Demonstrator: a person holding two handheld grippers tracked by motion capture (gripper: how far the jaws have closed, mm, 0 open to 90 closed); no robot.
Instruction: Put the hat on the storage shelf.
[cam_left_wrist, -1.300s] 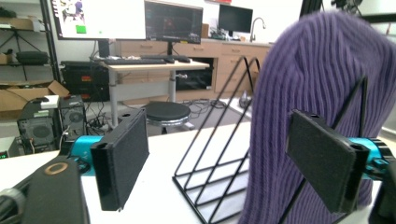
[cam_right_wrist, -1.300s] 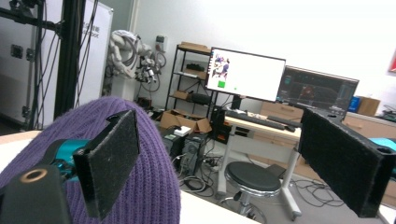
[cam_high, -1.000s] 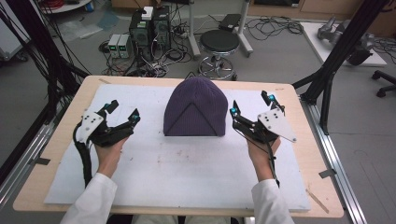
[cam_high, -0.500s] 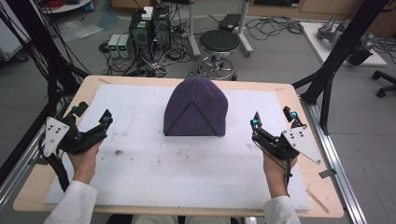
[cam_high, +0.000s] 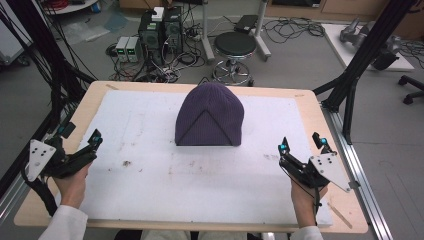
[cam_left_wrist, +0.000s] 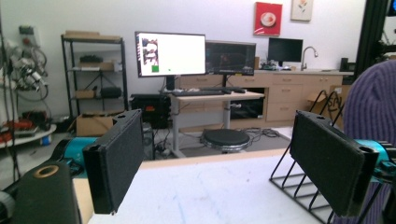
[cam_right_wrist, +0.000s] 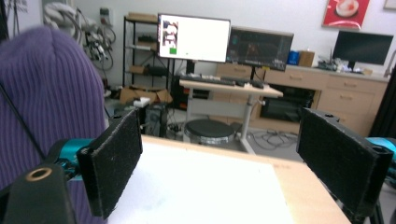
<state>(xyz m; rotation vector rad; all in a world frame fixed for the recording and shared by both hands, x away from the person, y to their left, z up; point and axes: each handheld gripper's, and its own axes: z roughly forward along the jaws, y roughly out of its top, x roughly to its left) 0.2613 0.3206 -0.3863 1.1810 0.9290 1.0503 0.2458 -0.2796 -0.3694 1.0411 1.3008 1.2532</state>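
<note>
A purple knitted beanie (cam_high: 210, 117) stands upright at the middle of the white mat, a dark triangle showing on its front. The left gripper view has the beanie (cam_left_wrist: 373, 98) at its right edge, over a black wire stand (cam_left_wrist: 299, 186). My left gripper (cam_high: 81, 133) is held over the table's left edge, open and holding nothing, well left of the beanie. My right gripper (cam_high: 302, 143) is open and holding nothing near the mat's right side. In the right gripper view the beanie (cam_right_wrist: 46, 93) rises at the left, and the jaws stand wide apart.
The white mat (cam_high: 150, 170) covers most of a wooden table (cam_high: 320, 120). Black frame posts (cam_high: 350, 85) stand at the table's right and left corners. Behind the far edge are a round stool (cam_high: 235, 47), electronics boxes (cam_high: 160, 27) and cables on the floor.
Both grippers have moved outward and back toward the person, away from the beanie's sides. The beanie has not moved. Both stay open.
</note>
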